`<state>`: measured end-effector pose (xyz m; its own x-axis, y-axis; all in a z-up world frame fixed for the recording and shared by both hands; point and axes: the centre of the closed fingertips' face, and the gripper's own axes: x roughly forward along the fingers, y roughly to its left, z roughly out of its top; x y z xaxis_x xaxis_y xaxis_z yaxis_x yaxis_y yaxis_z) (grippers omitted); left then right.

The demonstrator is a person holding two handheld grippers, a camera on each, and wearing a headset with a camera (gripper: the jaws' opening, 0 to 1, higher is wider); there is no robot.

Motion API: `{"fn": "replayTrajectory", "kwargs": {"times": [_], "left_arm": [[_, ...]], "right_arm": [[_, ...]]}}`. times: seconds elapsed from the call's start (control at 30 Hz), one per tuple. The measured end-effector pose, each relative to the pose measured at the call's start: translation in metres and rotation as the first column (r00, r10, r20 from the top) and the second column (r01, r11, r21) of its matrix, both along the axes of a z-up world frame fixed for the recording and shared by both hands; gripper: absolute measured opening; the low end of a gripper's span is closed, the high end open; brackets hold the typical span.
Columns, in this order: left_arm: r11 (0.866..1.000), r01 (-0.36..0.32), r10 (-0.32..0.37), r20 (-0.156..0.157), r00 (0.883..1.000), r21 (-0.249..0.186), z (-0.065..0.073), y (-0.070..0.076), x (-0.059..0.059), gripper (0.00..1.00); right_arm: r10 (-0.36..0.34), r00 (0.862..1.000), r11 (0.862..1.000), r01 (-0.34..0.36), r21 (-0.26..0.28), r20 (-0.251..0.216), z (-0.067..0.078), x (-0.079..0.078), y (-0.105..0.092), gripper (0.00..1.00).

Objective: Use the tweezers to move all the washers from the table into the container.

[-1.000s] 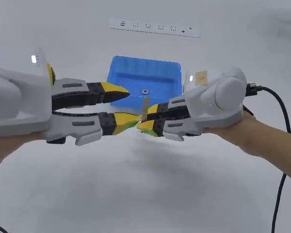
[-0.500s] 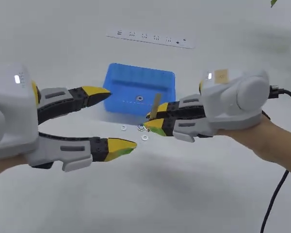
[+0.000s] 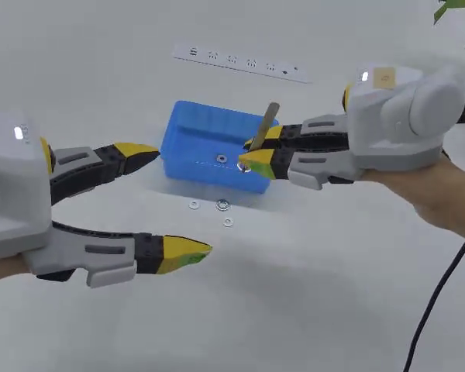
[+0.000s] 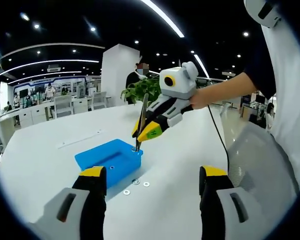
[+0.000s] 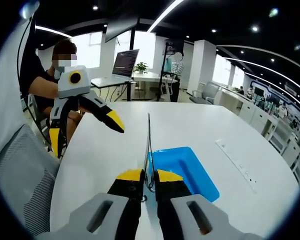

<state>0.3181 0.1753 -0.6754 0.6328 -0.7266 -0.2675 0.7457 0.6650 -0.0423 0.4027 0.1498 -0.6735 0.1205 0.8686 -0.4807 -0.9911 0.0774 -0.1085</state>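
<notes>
A: Nearest thing first?
B: Left gripper point(image 3: 184, 200), jaws spread wide, nothing between them, held over the table point(image 3: 294, 294)

A: Beyond it?
B: Three washers point(image 3: 222, 204) loose on the table, just in front of the near wall of the blue container point(image 3: 187, 128). They lie close together, none touching

A: And the right gripper point(image 3: 245, 155)?
B: Jaws clamped on the tweezers point(image 3: 268, 118), handle end sticking up, tips pointing down over the container's near right corner. Can't tell whether the tips hold a washer; too small

A: Inside the container?
B: A fourth washer point(image 3: 222, 160) on the floor. Power strip point(image 3: 240, 62) well behind

A: Step in hand?
B: Looks like a drop-off or the moment just after it. Three left to fetch

A: Next move?
B: Probably bring the tweezers down to the nearest loose washer; thin and flat on the table, so the tips need to catch an edge or the hole
</notes>
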Motion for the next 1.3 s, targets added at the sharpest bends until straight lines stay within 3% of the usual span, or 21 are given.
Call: {"fn": "replayTrajectory", "kwargs": {"times": [0.23, 0.47, 0.77, 1.13, 1.3], "left_arm": [[0.998, -0.04, 0.04, 0.007, 0.999, -0.038, 0.008, 0.002, 0.007, 0.89], [0.997, -0.07, 0.07, -0.007, 0.998, -0.021, 0.002, 0.007, 0.009, 0.99], [0.994, -0.111, 0.11, -0.052, 0.993, -0.012, -0.008, 0.017, 0.004, 0.99], [0.986, -0.166, 0.166, -0.088, 0.982, 0.005, -0.015, 0.029, 0.0, 0.99], [0.985, -0.172, 0.171, -0.097, 0.98, 0.002, -0.017, 0.031, -0.004, 0.99]], "right_arm": [[-0.003, 1.0, 1.0, 0.003, 0.019, 0.008, 0.006, 0.022, 0.011, 0.09], [-0.001, 1.0, 0.999, 0.002, 0.04, -0.018, -0.001, 0.039, 0.024, 0.09], [-0.019, 0.997, 1.0, 0.021, 0.017, -0.069, -0.036, 0.061, 0.03, 0.09], [-0.032, 0.994, 0.999, 0.028, -0.039, -0.104, -0.078, 0.068, 0.032, 0.09], [-0.036, 0.993, 0.998, 0.031, -0.049, -0.114, -0.085, 0.067, 0.032, 0.1]]}}
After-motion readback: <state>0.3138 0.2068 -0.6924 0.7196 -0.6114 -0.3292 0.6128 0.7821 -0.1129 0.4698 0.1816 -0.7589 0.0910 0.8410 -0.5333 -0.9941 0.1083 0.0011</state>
